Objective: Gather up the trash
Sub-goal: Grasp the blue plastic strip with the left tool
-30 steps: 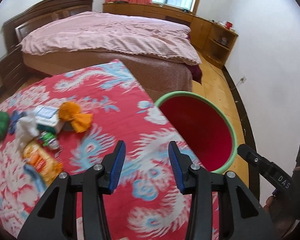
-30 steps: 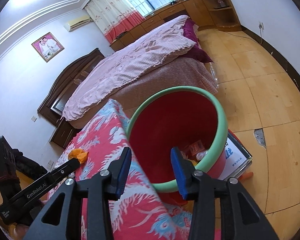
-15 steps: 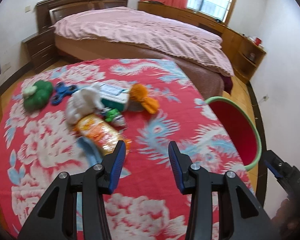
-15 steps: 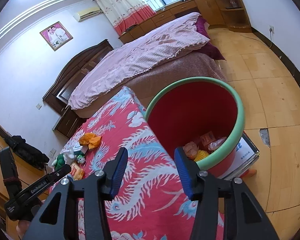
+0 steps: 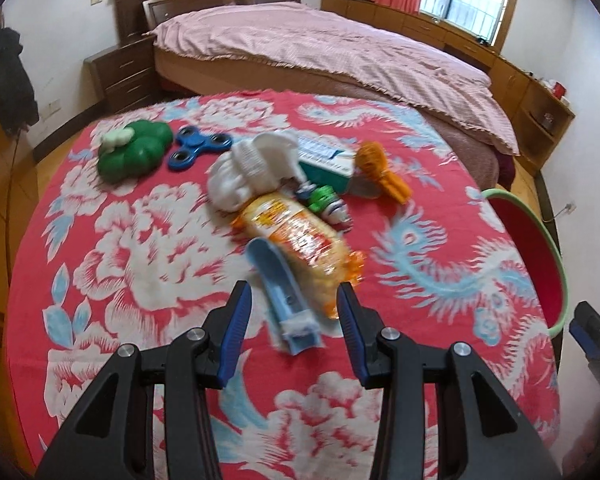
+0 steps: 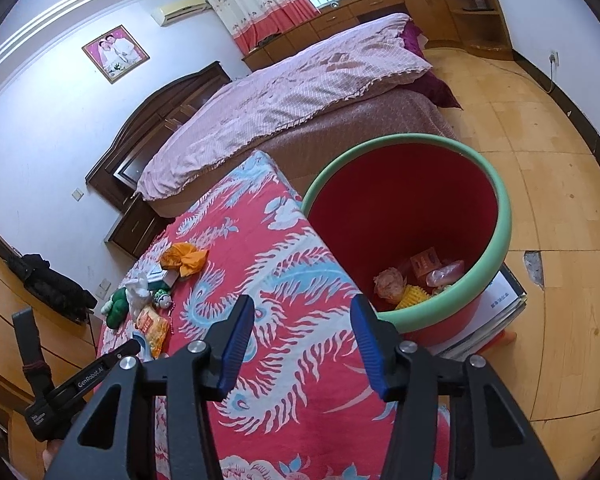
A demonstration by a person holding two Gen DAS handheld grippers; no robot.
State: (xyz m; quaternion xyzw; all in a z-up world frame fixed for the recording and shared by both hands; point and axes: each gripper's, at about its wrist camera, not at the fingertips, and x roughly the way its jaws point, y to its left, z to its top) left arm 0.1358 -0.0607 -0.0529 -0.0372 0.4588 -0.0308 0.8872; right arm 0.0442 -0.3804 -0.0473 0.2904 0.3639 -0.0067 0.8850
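A pile of items lies on the red flowered table [image 5: 148, 240]: an orange snack packet [image 5: 300, 236], a light blue plastic piece [image 5: 284, 296], a crumpled white tissue [image 5: 252, 168], a small green and white toy [image 5: 324, 204], a teal box [image 5: 324, 160] and an orange cloth [image 5: 380, 168]. My left gripper [image 5: 294, 326] is open, just above the blue piece and the packet's near end. My right gripper [image 6: 300, 344] is open and empty over the table's right side, beside the red bin [image 6: 496, 216], which holds several pieces of trash [image 6: 416, 280].
A green toy [image 5: 134, 148] and a blue fidget spinner [image 5: 200, 146] lie at the table's far left. The bin [image 5: 540, 256] stands off the table's right edge. A bed [image 5: 320, 48] and nightstand [image 5: 120, 76] are behind. Papers [image 6: 504, 296] lie under the bin.
My left gripper has swung left from the bin and closed in on the pile, now over the blue piece and packet. My right gripper has drawn back from the bin and stayed open.
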